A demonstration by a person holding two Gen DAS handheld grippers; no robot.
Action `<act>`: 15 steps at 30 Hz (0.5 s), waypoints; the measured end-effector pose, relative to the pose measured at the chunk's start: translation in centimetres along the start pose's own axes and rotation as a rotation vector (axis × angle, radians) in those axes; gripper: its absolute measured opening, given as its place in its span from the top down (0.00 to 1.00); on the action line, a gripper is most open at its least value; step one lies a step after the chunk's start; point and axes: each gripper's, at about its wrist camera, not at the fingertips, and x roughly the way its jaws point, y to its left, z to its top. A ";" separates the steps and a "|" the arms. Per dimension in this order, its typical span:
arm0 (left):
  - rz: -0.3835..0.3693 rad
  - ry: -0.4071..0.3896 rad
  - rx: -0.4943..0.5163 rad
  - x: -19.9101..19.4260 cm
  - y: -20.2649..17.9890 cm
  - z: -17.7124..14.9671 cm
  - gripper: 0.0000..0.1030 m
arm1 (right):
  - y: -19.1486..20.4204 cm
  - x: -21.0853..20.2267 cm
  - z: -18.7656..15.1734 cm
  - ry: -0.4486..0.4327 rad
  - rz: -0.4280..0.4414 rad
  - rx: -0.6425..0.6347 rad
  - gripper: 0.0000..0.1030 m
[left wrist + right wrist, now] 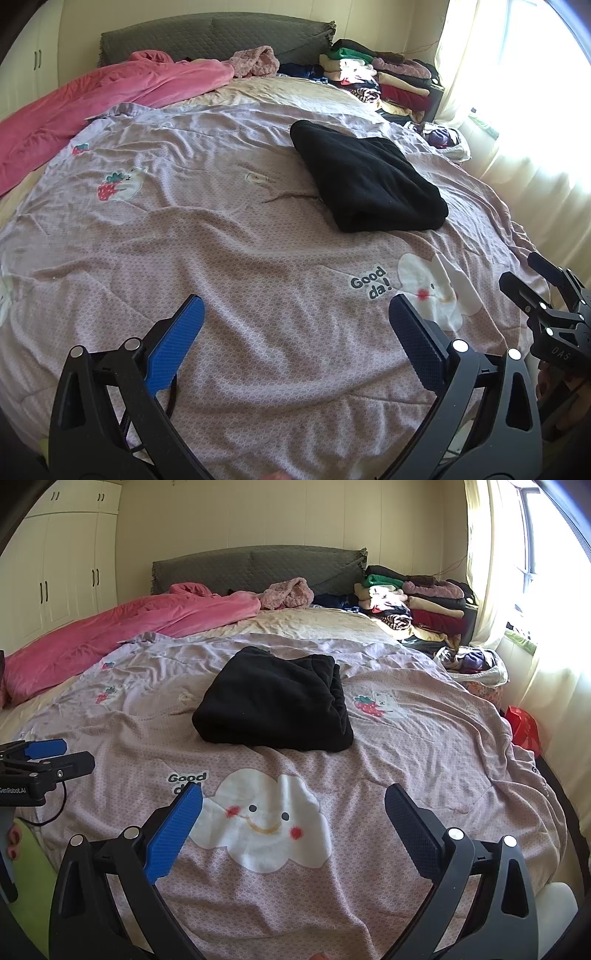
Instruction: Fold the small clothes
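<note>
Folded black garment on quilt; clothes pile beyond.

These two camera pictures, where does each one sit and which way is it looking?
Left wrist: sits on the left gripper, facing up the bed toward the headboard; its open fingers show, plus the right gripper at the right edge.
Right wrist: sits on the right gripper, same direction; its open fingers show, a hand at left.
Shared: the folded black garment and pink blanket.
</note>
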 end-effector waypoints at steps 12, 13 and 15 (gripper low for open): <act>-0.001 -0.003 -0.002 -0.2 0.0 0.1 0.09 | 0.2 -0.1 0.0 0.001 0.000 -0.003 0.04; -0.003 -0.004 -0.003 -0.2 0.1 0.1 0.09 | 0.2 -0.1 -0.1 0.000 0.000 -0.004 0.04; 0.001 -0.003 -0.002 -0.2 0.0 0.1 0.09 | 0.2 -0.1 -0.1 0.000 0.001 -0.006 0.04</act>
